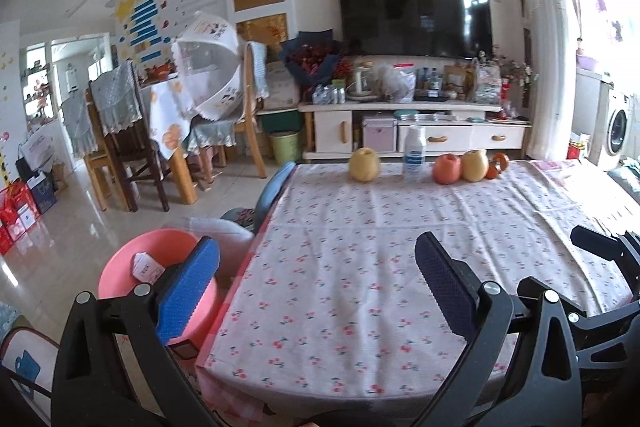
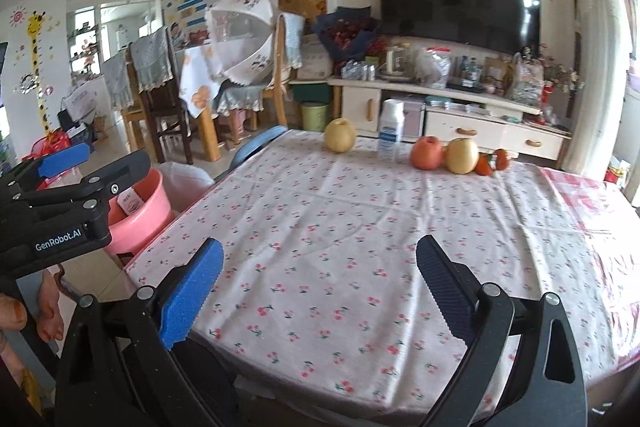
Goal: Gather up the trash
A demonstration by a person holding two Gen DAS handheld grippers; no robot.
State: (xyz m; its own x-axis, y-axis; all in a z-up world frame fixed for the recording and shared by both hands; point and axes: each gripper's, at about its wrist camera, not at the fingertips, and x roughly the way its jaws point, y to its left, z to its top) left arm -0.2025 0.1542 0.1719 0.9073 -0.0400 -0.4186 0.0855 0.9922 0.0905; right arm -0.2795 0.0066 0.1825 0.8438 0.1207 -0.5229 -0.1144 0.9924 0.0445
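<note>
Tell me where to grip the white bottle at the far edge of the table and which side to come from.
Grip the white bottle across its straight body, below the cap, coming level from the near side. It stands upright, with clear gaps to the yellow pear and the red apple for the open right gripper.

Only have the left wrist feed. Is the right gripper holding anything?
Observer: No. The right gripper is open and empty, over the near edge of the table.
Operator: How does my gripper sit relative to the basin?
Observer: From the right wrist view, the left gripper is open and overlaps the near rim of the pink basin, off the table's left edge. How high it is above the basin cannot be told.
Operator: Any hand in shot?
Observer: Yes, fingers of a hand show at the lower left of the right wrist view, below the left gripper.
</note>
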